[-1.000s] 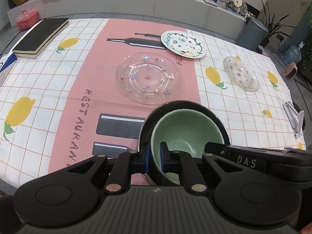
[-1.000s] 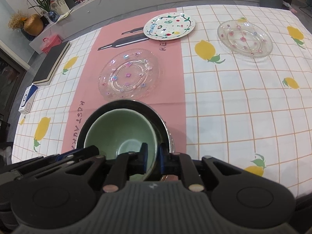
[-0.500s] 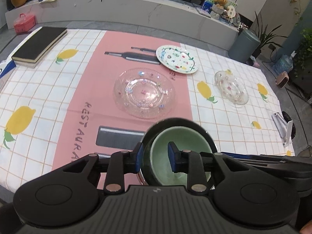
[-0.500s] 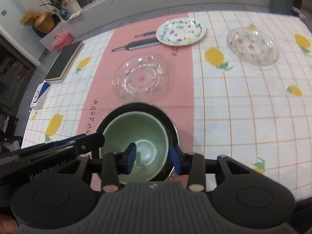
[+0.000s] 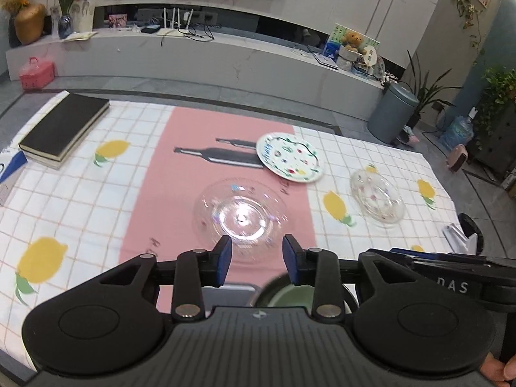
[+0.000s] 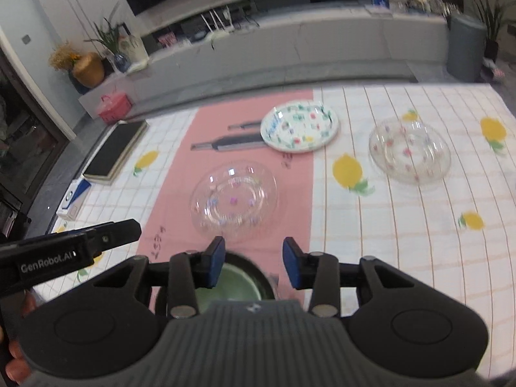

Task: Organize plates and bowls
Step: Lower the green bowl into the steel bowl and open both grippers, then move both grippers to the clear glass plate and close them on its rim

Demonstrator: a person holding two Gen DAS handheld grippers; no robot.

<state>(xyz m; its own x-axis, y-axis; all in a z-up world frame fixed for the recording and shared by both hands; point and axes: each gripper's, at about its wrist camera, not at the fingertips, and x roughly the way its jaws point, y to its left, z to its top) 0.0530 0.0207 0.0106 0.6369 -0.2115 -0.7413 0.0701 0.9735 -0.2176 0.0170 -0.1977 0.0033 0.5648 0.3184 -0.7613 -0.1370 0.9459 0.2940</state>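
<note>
A green bowl point(image 6: 237, 285) sits inside a dark bowl at the table's near edge, mostly hidden under both grippers; it also shows in the left wrist view point(image 5: 292, 295). My left gripper point(image 5: 256, 259) is open and empty above it. My right gripper point(image 6: 253, 262) is open and empty above it. A large clear plate point(image 5: 240, 214) point(image 6: 233, 200) lies on the pink runner. A white painted plate point(image 5: 288, 156) point(image 6: 300, 127) lies farther back. A small clear dish point(image 5: 377, 198) point(image 6: 409, 150) lies at the right.
A black book point(image 5: 64, 127) and a blue-white box point(image 5: 8, 171) lie at the table's left. A white and black object point(image 5: 464, 237) sits at the right edge. The lemon tablecloth point(image 6: 403, 225) covers the table. A grey bin point(image 5: 395, 113) stands beyond.
Both grippers let go of the green bowl's rim, opened wide and lifted up and back. The stacked bowls stay at the near edge.
</note>
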